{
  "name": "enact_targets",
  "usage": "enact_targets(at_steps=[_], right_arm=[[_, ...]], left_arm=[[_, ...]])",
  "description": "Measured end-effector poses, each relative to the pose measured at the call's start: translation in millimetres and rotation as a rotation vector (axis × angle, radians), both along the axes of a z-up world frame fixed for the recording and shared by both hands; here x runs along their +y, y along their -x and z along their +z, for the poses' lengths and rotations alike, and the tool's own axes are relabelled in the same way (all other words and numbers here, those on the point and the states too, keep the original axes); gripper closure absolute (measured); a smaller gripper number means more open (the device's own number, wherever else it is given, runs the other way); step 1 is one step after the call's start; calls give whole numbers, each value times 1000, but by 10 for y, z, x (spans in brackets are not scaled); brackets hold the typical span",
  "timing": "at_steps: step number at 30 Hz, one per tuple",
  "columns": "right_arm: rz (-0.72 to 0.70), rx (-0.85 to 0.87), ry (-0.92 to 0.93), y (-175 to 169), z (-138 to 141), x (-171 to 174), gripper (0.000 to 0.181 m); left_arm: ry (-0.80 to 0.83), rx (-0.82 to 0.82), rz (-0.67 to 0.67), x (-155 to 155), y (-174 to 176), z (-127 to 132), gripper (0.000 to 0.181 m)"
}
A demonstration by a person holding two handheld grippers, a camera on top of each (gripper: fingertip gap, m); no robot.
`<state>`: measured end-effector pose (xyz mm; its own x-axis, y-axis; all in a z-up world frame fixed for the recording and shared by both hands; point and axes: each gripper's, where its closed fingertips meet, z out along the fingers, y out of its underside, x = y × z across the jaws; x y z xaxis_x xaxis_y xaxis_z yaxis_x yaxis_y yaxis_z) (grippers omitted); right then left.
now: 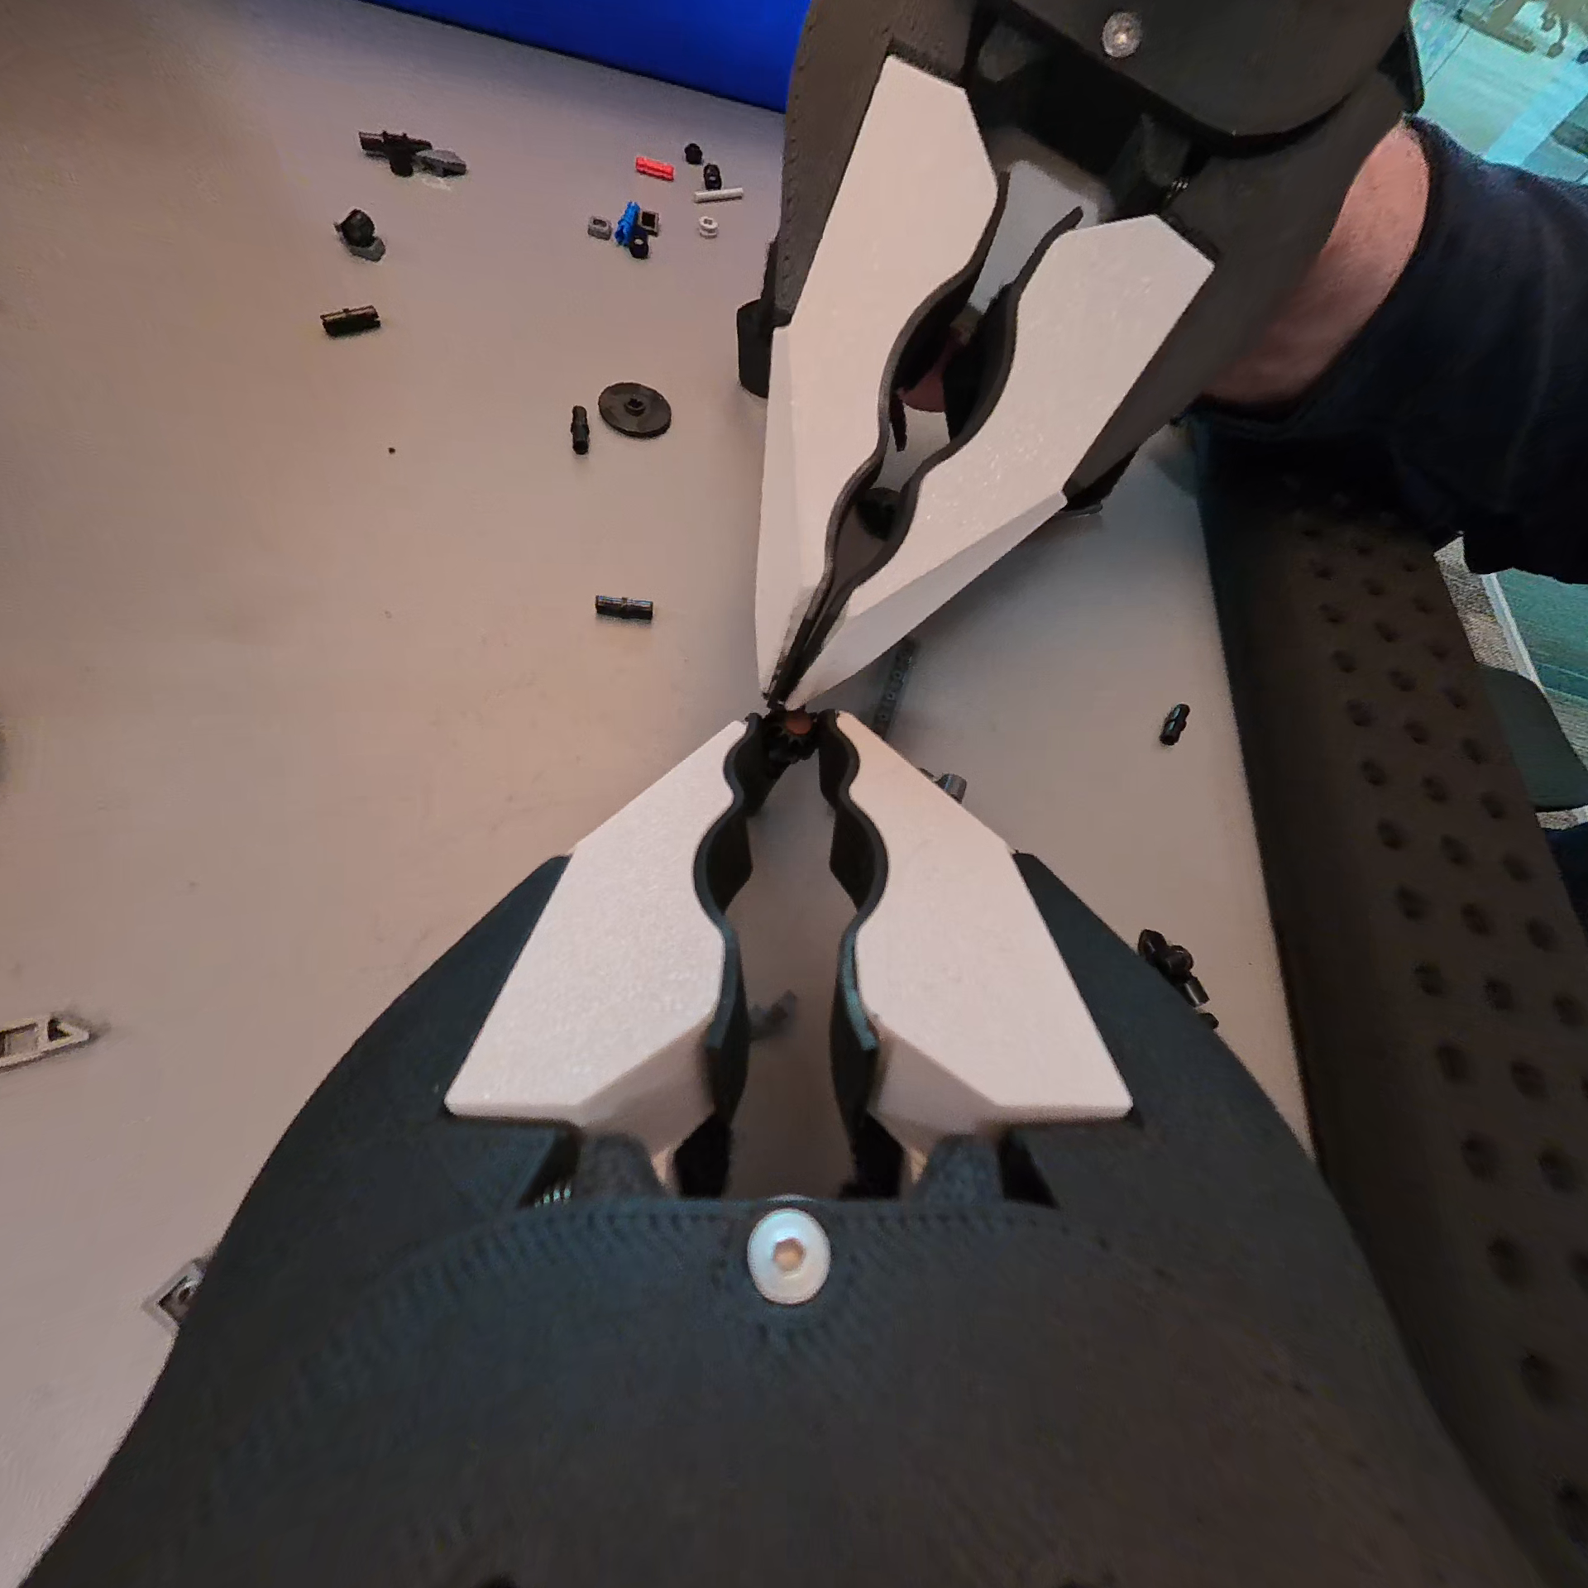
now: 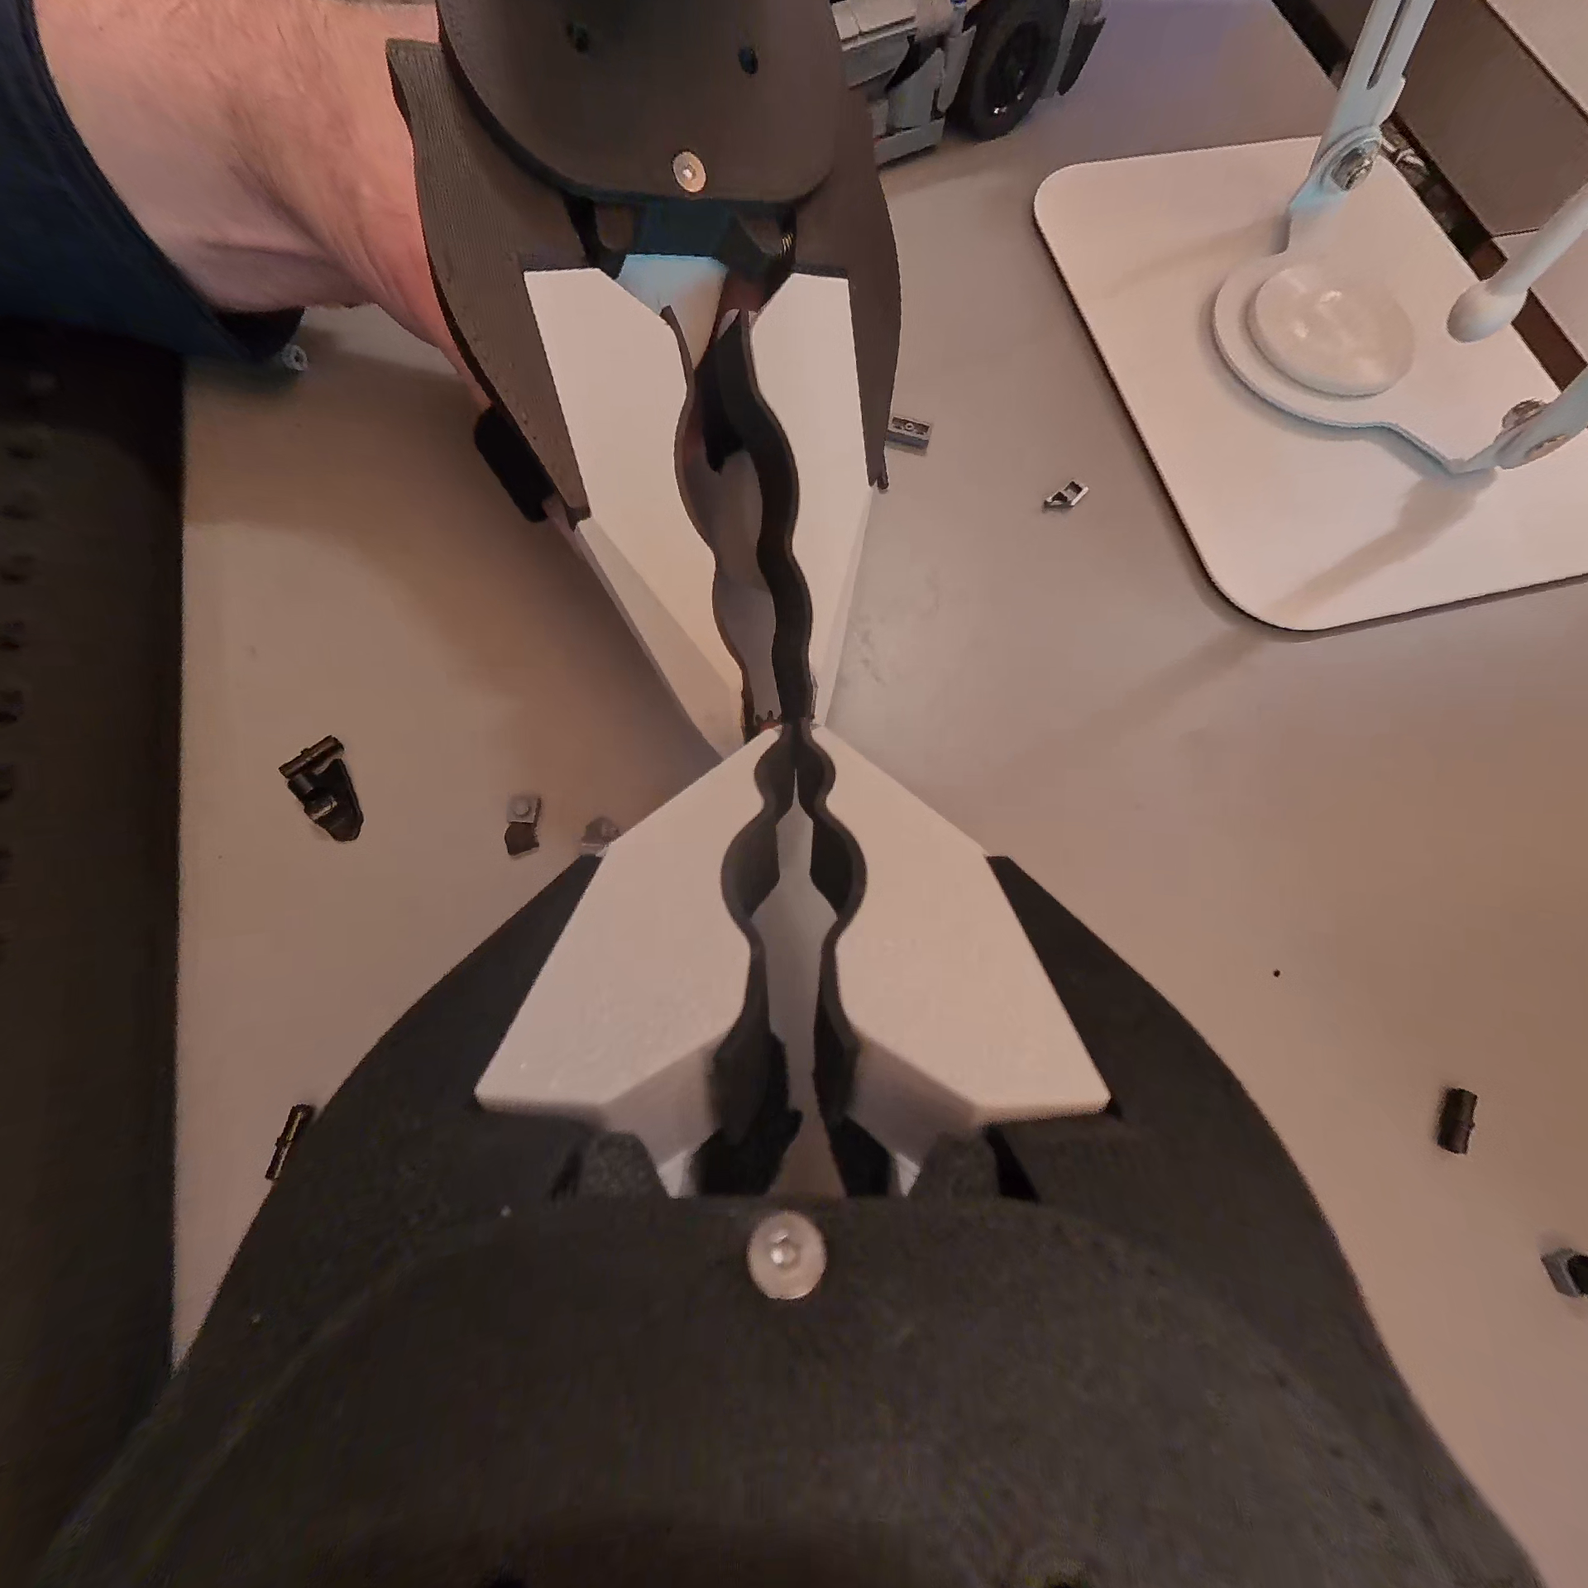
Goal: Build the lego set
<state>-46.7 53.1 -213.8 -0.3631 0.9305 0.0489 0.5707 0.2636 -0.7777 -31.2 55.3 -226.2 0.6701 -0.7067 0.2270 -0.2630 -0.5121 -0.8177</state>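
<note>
While the two tools meet tip to tip above the pale table [image 1: 258, 687], the left gripper [image 1: 786, 730] pinches a small black gear piece [image 1: 780, 746] with a reddish-brown end between its fingertips, the fingers bowed apart behind the tips. The right gripper [image 1: 786, 687] comes in from beyond that gear piece, its white fingers [image 1: 859, 344] pressed together at the very tips, which touch or nearly touch the piece; whether they grip anything of their own I cannot tell. In the right wrist view the right gripper [image 2: 795, 730] shows the same closed tips, meeting the left gripper [image 2: 773, 717]. Loose lego parts lie scattered farther from the gear piece: a black round disc [image 1: 634, 409], a short black pin [image 1: 624, 607], a blue part [image 1: 629, 222] and a red one [image 1: 655, 167]. A white stand base [image 2: 1203, 481] sits well to the side, and a partly built grey vehicle [image 2: 962, 77] stands beyond the left gripper.
</note>
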Motion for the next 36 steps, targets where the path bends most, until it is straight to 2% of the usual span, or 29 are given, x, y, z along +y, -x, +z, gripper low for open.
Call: enact_targets(at_steps=[14, 17, 20, 24, 27, 30, 33, 36], right_arm=[[-20, -16, -19, 27, -40, 15, 181], [-51, 47, 6, 60, 91, 64, 181], [-85, 101, 47, -3, 261, 182, 176], [-82, 122, 71, -8, 287, 157, 153], [-67, 122, 3, 85, 255, 52, 154], [-76, 150, -37, 130, 274, 32, 177], [-96, 171, -72, 131, 330, 54, 177], [-125, 184, -181, 126, 359, 120, 177]], left_arm=[[17, -2, 10, 8, 25, -38, 170], [-13, 16, 11, 15, 25, -9, 170], [-67, -196, 55, 68, 67, 322, 170], [-139, -448, 78, 69, 189, 688, 171], [-157, -496, 53, 56, 126, 751, 171], [-165, -520, 27, 30, 78, 789, 170], [-183, -531, 28, 23, 110, 824, 170], [-189, -506, 31, 20, 130, 815, 170]])
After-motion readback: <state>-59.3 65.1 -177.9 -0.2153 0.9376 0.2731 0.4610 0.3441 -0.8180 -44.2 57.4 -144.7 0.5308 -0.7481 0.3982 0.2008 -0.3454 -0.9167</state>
